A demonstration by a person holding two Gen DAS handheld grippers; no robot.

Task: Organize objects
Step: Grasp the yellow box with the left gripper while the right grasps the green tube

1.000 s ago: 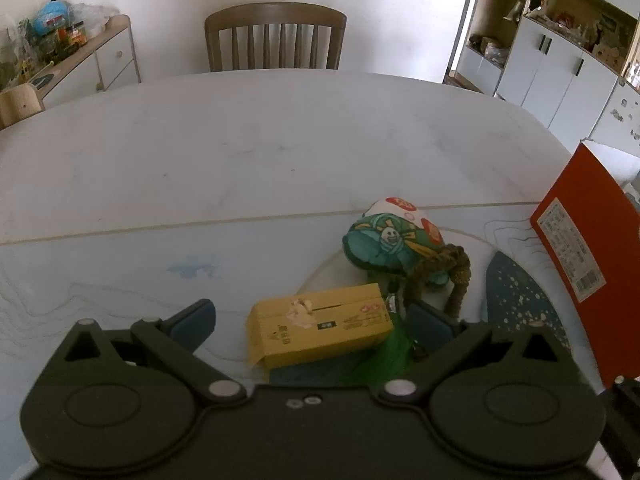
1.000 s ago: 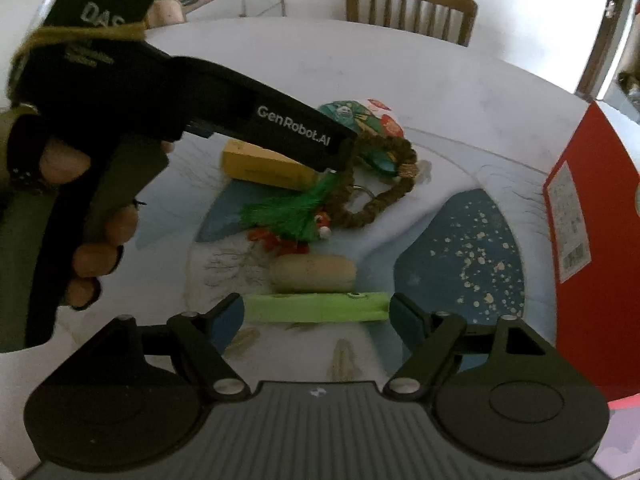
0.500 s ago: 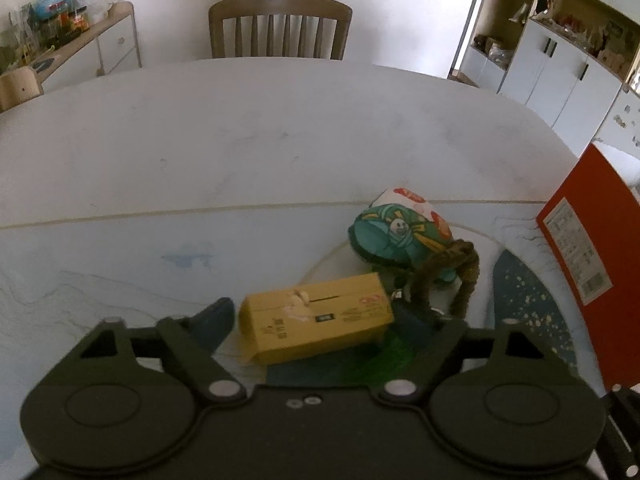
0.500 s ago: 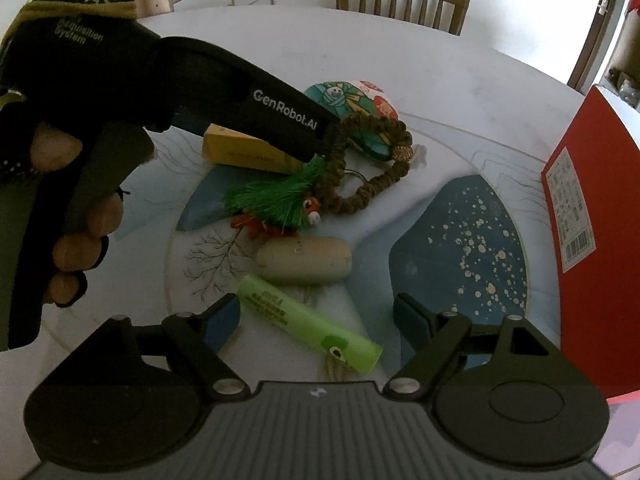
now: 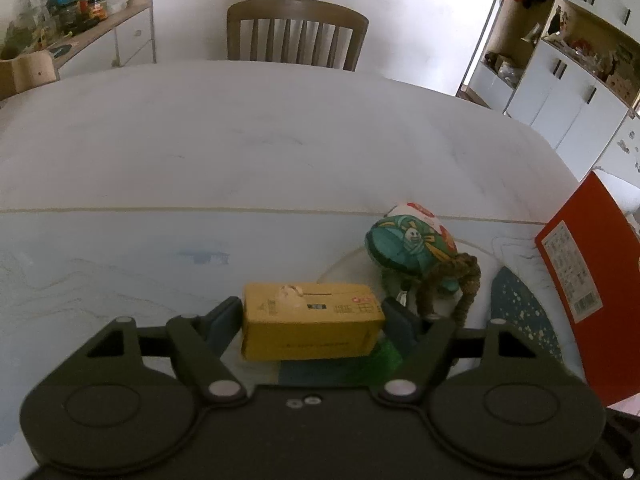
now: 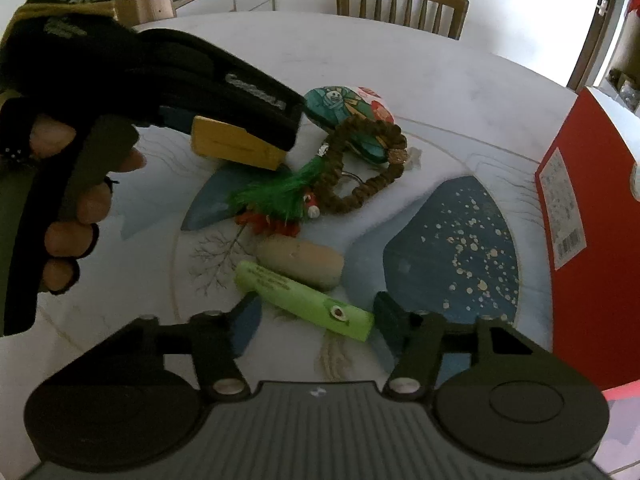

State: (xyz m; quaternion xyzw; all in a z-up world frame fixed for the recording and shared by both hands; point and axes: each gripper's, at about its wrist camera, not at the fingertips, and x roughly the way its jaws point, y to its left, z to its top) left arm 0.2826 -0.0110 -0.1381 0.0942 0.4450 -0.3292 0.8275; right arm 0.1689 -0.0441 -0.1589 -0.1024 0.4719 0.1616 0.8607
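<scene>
The yellow box (image 5: pixel 310 322) now sits pinched end to end in my left gripper (image 5: pixel 313 317) and looks lifted off the table (image 5: pixel 240 140), where a second ago the jaws only framed it. My right gripper (image 6: pixel 316 322) is spread around the green tube (image 6: pixel 304 300). Beyond lie the beads (image 6: pixel 360 168) and pouch (image 6: pixel 344 108).

Wooden chair (image 5: pixel 297 32) behind white table (image 5: pixel 240 132)

Left gripper (image 5: pixel 313 316) clamped — right gripper (image 6: pixel 316 312) (agape)
</scene>
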